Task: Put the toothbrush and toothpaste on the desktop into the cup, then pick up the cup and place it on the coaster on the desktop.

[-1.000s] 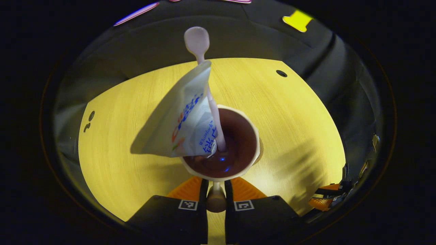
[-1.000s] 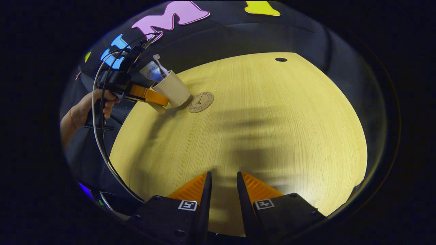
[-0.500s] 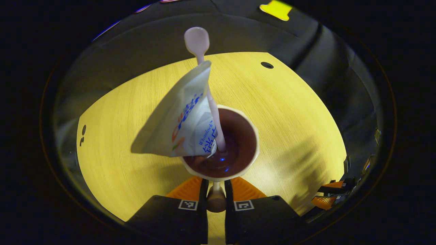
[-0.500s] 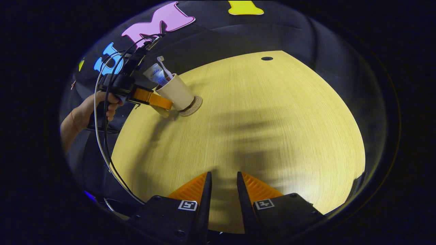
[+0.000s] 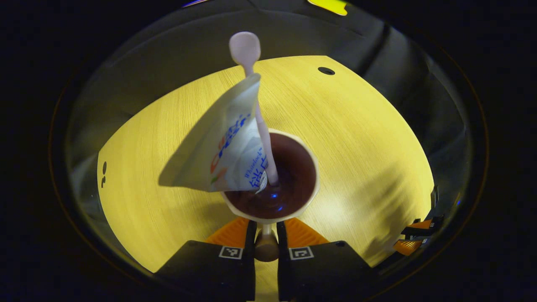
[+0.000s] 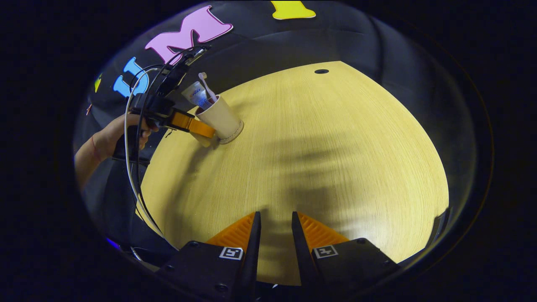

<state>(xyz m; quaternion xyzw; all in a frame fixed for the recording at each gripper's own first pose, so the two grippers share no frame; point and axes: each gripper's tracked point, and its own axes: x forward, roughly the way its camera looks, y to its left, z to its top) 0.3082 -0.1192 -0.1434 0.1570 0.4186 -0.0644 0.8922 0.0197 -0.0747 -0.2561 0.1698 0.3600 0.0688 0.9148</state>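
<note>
A cream cup [image 5: 293, 176] with a dark inside holds a white toothpaste tube [image 5: 226, 147] and a pale toothbrush [image 5: 245, 46], both leaning out over the rim. My left gripper [image 5: 265, 228] is shut on the cup's handle [image 5: 266, 247]. In the right gripper view, the cup [image 6: 218, 119] stands slightly tilted over the round coaster [image 6: 237, 131], of which just an edge shows beneath it. The left gripper [image 6: 193, 125] reaches it from the left, held by a hand [image 6: 121, 134]. My right gripper [image 6: 275, 222] hovers over the near table, fingers a narrow gap apart, holding nothing.
The yellow wooden table [image 6: 327, 159] has a small dark hole [image 6: 321, 71] near its far edge. A cable [image 6: 134, 167] hangs from the left gripper past the table's left edge. The right gripper [image 5: 413, 239] appears at the far right of the left gripper view.
The left gripper carried the cup to the right, over the coaster, which now lies almost wholly covered beneath it. The right gripper has stayed put.
</note>
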